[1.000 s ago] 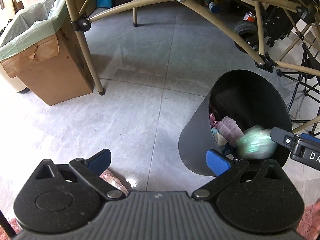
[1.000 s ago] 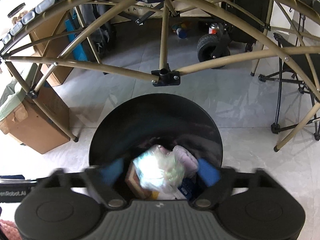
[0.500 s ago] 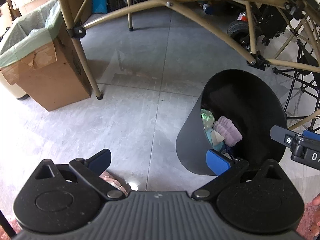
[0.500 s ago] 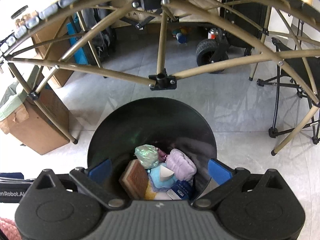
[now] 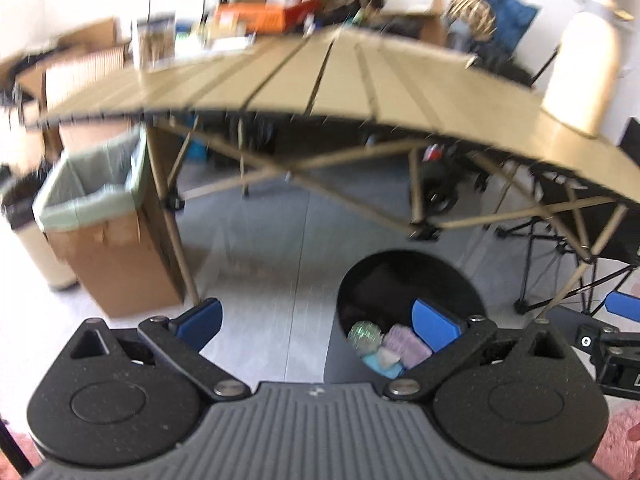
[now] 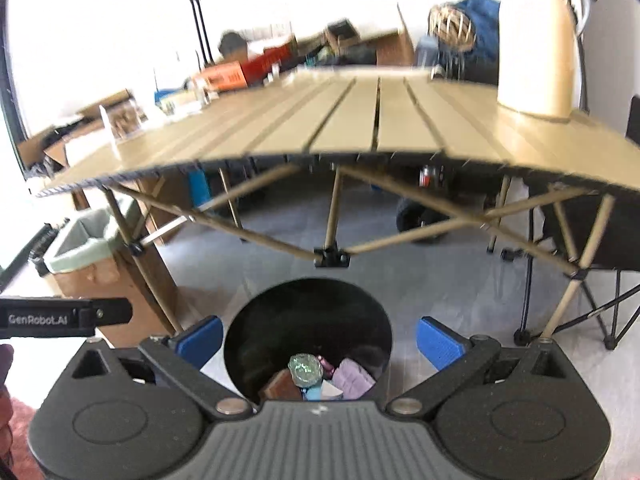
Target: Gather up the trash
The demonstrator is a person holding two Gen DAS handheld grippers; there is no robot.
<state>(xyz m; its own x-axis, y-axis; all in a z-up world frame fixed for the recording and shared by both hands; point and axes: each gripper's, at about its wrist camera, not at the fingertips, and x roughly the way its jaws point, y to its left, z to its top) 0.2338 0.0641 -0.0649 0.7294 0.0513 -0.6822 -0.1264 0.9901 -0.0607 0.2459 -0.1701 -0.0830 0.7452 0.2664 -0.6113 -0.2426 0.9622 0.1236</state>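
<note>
1. Both cameras have lifted away from the floor since a second ago: then they looked down into the black bin, now they look across at the tan folding table (image 6: pixel 360 128) and its top.
2. The right gripper (image 6: pixel 319 340) has its fingers spread wide and holds nothing. The greenish crumpled ball (image 6: pixel 305 369) that was a blur between those fingers a second ago now lies inside the black bin (image 6: pixel 308 320), among the other trash.
3. The left gripper (image 5: pixel 316 320) is also spread wide and empty.
4. This suggests one drop is finished and both hands are rising toward the table to look for more trash.
5. Count, near to far: two grippers; one black bin on the floor holding about five pieces (the greenish ball, a purple wad (image 6: pixel 354 378), a brown piece (image 6: pixel 280 388), a light blue piece and a white scrap).
6. Further left stands one cardboard box lined with a green bag (image 5: pixel 112 236).
7. On the table's right corner stands one cream jug (image 6: pixel 536 40); no loose trash shows on the near slats.
8. The far clutter is too blurred to count.
</note>
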